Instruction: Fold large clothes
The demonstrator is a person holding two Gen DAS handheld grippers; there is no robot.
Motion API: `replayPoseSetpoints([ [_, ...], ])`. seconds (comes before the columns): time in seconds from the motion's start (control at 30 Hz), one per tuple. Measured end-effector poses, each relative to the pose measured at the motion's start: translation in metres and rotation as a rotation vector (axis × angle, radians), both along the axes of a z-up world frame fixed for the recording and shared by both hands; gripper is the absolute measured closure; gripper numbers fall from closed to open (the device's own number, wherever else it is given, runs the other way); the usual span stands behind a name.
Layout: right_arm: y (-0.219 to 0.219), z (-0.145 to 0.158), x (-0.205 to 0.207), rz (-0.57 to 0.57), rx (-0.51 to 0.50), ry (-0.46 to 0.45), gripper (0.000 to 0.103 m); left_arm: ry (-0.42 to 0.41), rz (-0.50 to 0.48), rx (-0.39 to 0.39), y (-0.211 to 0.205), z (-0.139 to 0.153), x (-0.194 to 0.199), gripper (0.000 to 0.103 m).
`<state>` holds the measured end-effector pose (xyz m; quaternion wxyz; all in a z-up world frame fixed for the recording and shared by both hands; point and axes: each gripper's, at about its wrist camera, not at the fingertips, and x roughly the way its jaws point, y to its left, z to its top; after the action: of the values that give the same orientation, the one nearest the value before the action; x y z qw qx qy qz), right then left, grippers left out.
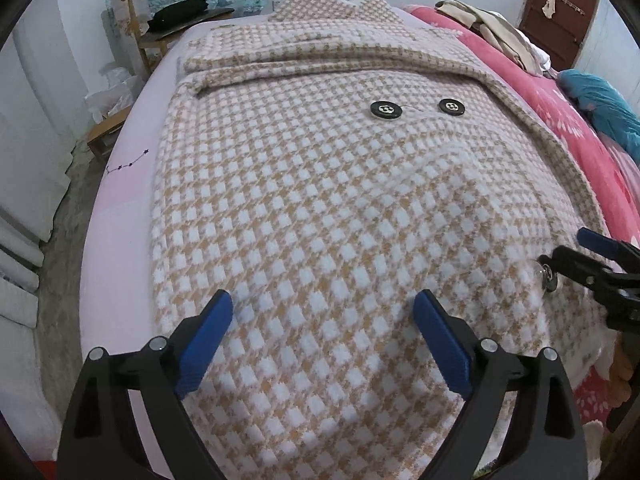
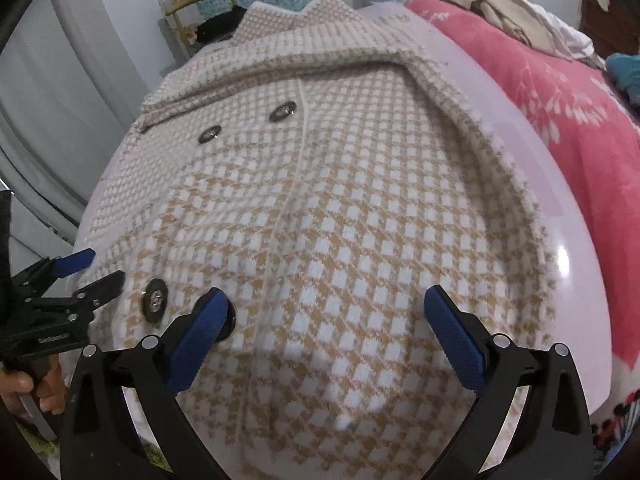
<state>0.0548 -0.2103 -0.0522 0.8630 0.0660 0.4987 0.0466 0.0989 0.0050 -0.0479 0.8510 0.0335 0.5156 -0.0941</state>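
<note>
Two tools, left tool (image 1: 323, 308) and right tool (image 2: 326, 306), hang spread, pinching nothing, above the checked coat (image 1: 320, 200); its near hem is cut off, one button (image 2: 226, 320) half hidden.

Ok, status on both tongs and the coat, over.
Left tongs open, right tongs open, both over the near hem, gripping nothing. Houndstooth coat lies flat on the bed, sleeves folded across. Nothing in the way.

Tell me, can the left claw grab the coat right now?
Probably yes. The left claw is open right over the coat, with only fabric beneath it and nothing in between.
</note>
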Motion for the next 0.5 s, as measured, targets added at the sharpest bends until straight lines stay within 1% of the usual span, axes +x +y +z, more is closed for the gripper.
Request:
replayPoseSetpoints([
  [0.1, 0.002, 0.006, -0.009, 0.020, -0.007, -0.037, 0.008, -0.004, 0.009, -0.001, 0.002, -0.002, -0.002, 0.011],
  [0.23, 0.007, -0.005, -0.014, 0.037, -0.021, -0.011, 0.008, -0.009, 0.014, -0.006, 0.003, -0.003, -0.002, 0.010],
  [0.3, 0.007, -0.006, -0.016, 0.035, -0.015, -0.021, 0.008, -0.009, 0.016, -0.008, 0.004, -0.003, -0.003, 0.009],
  [0.43, 0.005, -0.002, -0.019, 0.038, 0.000, -0.021, 0.008, -0.007, 0.021, -0.008, 0.004, -0.004, -0.003, 0.009],
  [0.5, 0.003, 0.003, -0.021, 0.052, 0.020, -0.042, 0.008, -0.002, 0.022, -0.008, 0.005, -0.003, -0.002, 0.009],
])
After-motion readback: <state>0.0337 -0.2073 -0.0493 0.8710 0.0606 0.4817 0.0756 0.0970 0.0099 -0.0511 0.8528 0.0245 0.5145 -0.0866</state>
